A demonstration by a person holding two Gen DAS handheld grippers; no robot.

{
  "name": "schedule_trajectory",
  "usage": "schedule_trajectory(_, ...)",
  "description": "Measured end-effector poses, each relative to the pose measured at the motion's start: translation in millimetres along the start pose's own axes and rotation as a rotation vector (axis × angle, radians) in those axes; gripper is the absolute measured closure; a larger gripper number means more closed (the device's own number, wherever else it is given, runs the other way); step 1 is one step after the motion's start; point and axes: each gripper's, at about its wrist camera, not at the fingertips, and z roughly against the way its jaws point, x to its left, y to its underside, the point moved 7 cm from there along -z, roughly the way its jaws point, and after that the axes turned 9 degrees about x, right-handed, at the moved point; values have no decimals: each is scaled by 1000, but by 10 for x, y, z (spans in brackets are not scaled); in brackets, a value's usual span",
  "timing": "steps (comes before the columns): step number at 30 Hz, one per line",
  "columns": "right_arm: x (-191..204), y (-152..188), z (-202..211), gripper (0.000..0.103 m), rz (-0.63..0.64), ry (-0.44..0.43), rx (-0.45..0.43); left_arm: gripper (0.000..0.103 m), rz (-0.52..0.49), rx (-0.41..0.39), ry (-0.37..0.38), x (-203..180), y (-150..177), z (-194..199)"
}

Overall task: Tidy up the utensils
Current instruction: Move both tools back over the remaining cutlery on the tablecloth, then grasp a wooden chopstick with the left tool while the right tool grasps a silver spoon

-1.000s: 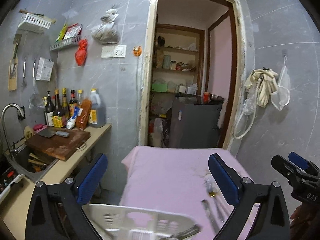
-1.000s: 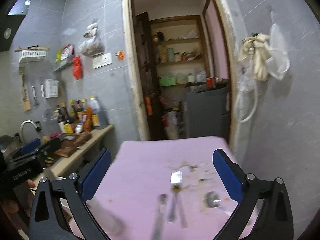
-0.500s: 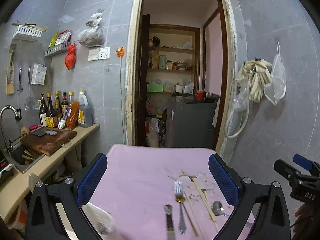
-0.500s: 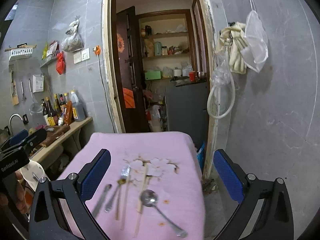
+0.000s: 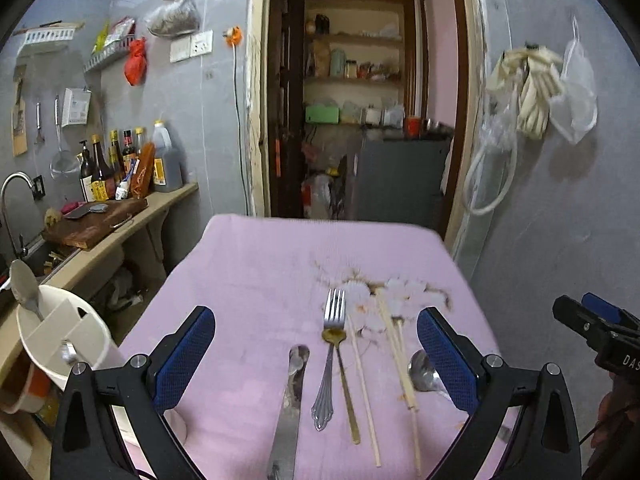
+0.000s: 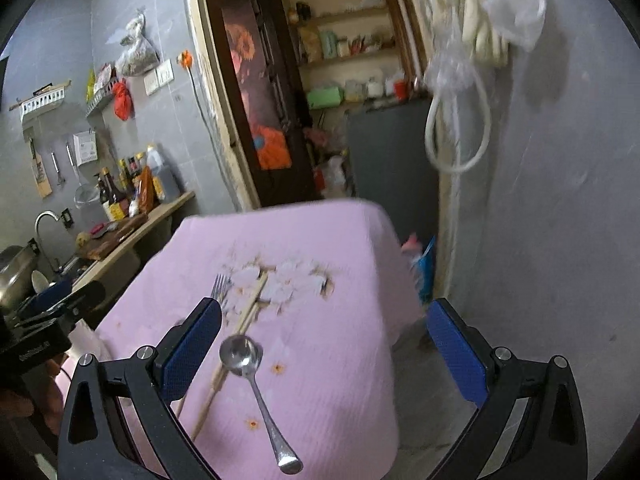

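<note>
On the pink tablecloth (image 5: 260,264) lie a silver fork (image 5: 334,316), a table knife (image 5: 290,400), a gold-coloured utensil (image 5: 344,384), loose chopsticks (image 5: 400,360) and a steel spoon (image 5: 420,368). My left gripper (image 5: 316,316) hovers open above them, nothing between its fingers. A white utensil holder (image 5: 76,336) stands at the table's left edge with a spoon (image 5: 22,284) in it. In the right wrist view my right gripper (image 6: 324,308) is open over the spoon (image 6: 240,354), beside the chopsticks (image 6: 248,312) and fork (image 6: 219,286).
A kitchen counter (image 5: 132,228) with a wooden board, bottles and a sink runs along the left wall. An open doorway (image 5: 360,120) with shelves and a grey cabinet lies beyond the table. The grey wall (image 6: 560,240) stands close on the right, with floor below the table's right edge.
Both views have swung down and to the right, bringing the row of utensils closer and clearer. The white holder has slid to the left edge of the left wrist view. Both grippers stay open.
</note>
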Motion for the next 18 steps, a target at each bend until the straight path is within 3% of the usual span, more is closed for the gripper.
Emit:
schedule_trajectory(4,27,174,-363,4,2,-73,59,11,-16,31,-21,-49,61,-229)
schedule_trajectory(9,137,382,-736,28,31,-150,130,29,-28,99,-24,-74,175,-533)
schedule_trajectory(11,177,429,-839,39,45,-181,157,37,-36,127,-4,-102,209,-639)
schedule_trajectory(13,248,453,-934,44,78,-220,193,50,-31,160,42,-135,233,-744)
schedule_trajectory(18,377,441,-1117,53,153,-304,271,71,-14,229,130,-194,305,-976)
